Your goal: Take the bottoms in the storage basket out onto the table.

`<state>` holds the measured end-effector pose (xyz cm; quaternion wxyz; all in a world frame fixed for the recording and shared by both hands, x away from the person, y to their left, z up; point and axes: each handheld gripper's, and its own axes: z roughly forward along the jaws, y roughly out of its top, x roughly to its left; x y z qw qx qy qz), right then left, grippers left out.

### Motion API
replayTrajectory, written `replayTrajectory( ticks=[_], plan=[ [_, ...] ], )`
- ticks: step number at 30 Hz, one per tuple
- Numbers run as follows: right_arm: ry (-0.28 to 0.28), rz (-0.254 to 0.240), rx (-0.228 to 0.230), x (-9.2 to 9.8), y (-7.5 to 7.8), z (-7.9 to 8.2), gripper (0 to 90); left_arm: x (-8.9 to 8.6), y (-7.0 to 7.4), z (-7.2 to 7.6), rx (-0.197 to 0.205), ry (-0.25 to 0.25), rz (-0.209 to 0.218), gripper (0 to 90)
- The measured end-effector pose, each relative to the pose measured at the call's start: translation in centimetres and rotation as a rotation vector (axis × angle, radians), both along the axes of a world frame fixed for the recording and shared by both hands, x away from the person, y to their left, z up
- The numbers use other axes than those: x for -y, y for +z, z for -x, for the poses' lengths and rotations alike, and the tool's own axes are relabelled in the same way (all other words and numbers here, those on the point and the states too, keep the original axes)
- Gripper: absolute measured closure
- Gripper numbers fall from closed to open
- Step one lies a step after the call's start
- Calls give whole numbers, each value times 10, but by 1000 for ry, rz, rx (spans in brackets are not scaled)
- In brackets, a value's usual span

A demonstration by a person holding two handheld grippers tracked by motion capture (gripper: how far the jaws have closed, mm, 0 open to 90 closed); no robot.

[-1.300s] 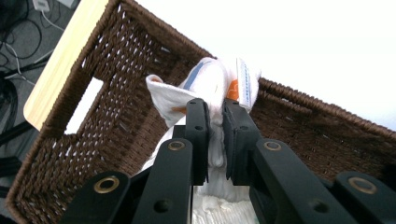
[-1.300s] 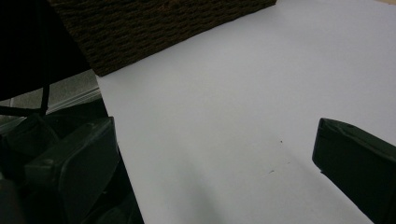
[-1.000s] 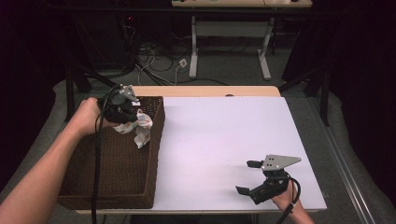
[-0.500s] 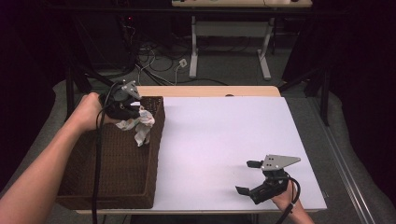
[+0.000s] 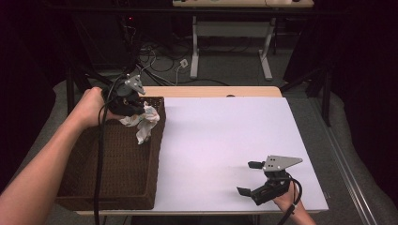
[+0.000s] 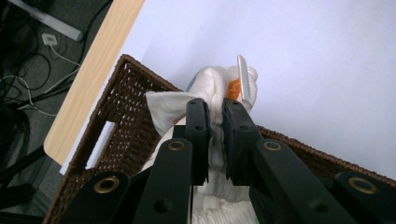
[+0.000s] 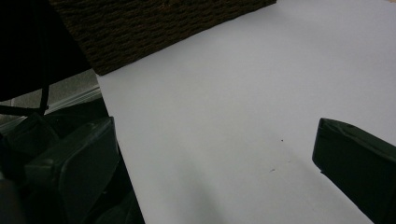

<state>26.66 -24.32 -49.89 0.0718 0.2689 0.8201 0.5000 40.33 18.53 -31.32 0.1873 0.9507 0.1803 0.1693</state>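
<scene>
The left tool (image 6: 215, 135) clamps a crumpled white cloth with orange print (image 6: 212, 86) above the dark brown woven basket (image 5: 112, 187), at its one o'clock corner. Lifting it clear of the rim would prevent snagging. The right tool (image 5: 256, 180) rests spread wide on the white bench (image 5: 225, 136).

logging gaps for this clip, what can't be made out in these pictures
- White cloth: its lower part is hidden behind the left tongs in the left gripper view; its print is too small to read in the high view.
- Wicker basket: its near left corner is covered by the forearm in the high view.
- Right tongs: both tips are cut off by the frame edges in the right gripper view.
</scene>
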Motion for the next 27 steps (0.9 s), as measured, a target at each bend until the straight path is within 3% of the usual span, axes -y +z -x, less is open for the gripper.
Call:
replayTrajectory(
  ticks=[15,27],
  plan=[
    [-6,-8,-5,1,-1,-1,0,18,14,-1,11,-40,8,820],
    [-11,-8,2,2,0,0,0,29,31,0,47,-61,31,820]
  ],
)
